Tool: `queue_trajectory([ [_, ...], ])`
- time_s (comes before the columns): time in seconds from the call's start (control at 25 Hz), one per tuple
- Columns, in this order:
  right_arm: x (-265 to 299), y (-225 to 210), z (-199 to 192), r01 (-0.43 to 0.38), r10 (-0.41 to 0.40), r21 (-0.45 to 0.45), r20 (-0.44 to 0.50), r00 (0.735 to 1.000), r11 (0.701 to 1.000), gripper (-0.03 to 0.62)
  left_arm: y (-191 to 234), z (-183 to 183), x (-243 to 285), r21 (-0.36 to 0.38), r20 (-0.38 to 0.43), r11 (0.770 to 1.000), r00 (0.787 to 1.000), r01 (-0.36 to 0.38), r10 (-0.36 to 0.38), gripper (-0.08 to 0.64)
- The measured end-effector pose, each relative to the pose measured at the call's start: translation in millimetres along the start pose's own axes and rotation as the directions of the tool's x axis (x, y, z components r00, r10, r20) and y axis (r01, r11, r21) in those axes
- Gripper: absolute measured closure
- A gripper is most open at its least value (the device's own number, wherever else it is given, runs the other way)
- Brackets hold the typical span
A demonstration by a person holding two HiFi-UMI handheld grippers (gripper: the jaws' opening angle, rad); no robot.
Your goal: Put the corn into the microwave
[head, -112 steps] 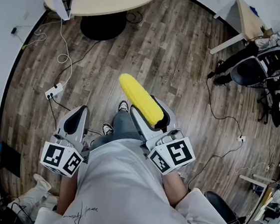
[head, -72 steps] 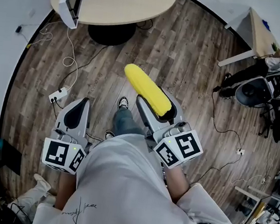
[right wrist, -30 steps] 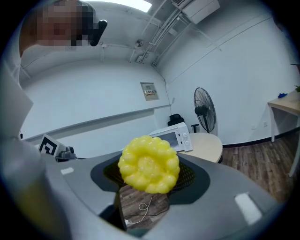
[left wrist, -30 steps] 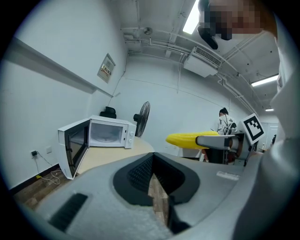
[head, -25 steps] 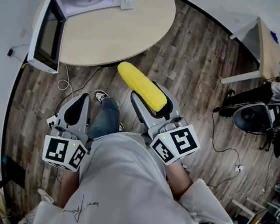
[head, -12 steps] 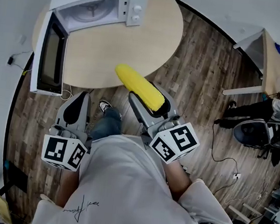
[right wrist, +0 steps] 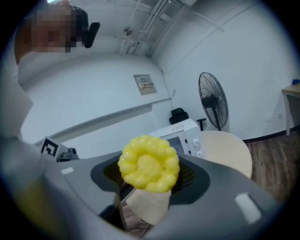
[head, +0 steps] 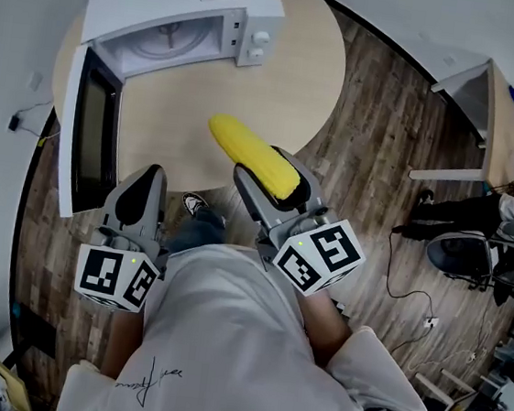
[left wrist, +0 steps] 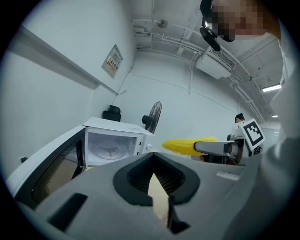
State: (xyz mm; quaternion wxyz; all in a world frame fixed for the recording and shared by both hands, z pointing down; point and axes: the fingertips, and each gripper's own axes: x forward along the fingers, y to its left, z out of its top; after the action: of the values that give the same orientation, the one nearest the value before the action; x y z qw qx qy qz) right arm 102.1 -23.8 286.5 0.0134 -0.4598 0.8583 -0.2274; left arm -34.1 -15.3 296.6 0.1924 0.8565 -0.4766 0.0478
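Wooden floor (head: 374, 149): dark planks, with a cable and plug (head: 15, 122) trailing at the left wall.

Round table (head: 250, 107): pale top. It carries the microwave at its far left; bare tabletop lies between the microwave and the corn.

Second table (head: 498, 117): far right, well apart, with a black office chair (head: 463, 256) below it.

Microwave (head: 169, 6): white, knobs on its right side. The door (head: 90, 135) is swung fully open to the left, past the table edge. The cavity (head: 169, 43) faces the person, and a glass turntable shows inside.

Standing fan (right wrist: 213, 105): black, behind the table near the wall.

Person: white shirt (head: 224, 334), one shoe (head: 194, 204) just below the table edge.

Right gripper (head: 277, 193): jaws clamped on the corn's rear end, held above the table's near edge.

Left gripper (head: 146, 178): jaws closed together on nothing, near the open door's lower end and pointing toward the microwave.

Corn (head: 251, 156): yellow cob, held lengthwise between the right jaws, its tip out over the tabletop and aimed up-left, well short of the cavity.
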Motion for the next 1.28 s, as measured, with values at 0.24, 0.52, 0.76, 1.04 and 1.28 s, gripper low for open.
queue_trajectory([
  [0.24, 39, -10, 5, -0.003, 0.003, 0.009, -0.016, 1.000, 1.000, 0.333, 27, 14, 23, -0.002, -0.005, 1.000, 1.000, -0.005, 0.005, 0.568],
  [0.52, 82, -16, 5, -0.014, 0.015, 0.008, -0.042, 0.999, 1.000, 0.333, 59, 22, 42, -0.010, -0.011, 1.000, 1.000, -0.017, 0.017, 0.568],
  [0.76, 106, -22, 8, -0.015, 0.016, 0.007, -0.060, 0.998, 1.000, 0.333, 75, 31, 55, -0.014, -0.010, 1.000, 1.000, -0.017, 0.017, 0.568],
  [1.04, 123, -24, 9, -0.029, 0.029, -0.008, -0.082, 0.996, 1.000, 0.333, 82, 26, 62, -0.005, -0.020, 1.000, 1.000, -0.020, 0.020, 0.568],
  [1.28, 136, -25, 8, -0.043, 0.041, -0.013, -0.103, 0.994, 0.999, 0.333, 91, 19, 60, -0.039, -0.021, 0.998, 0.998, -0.057, 0.056, 0.568],
])
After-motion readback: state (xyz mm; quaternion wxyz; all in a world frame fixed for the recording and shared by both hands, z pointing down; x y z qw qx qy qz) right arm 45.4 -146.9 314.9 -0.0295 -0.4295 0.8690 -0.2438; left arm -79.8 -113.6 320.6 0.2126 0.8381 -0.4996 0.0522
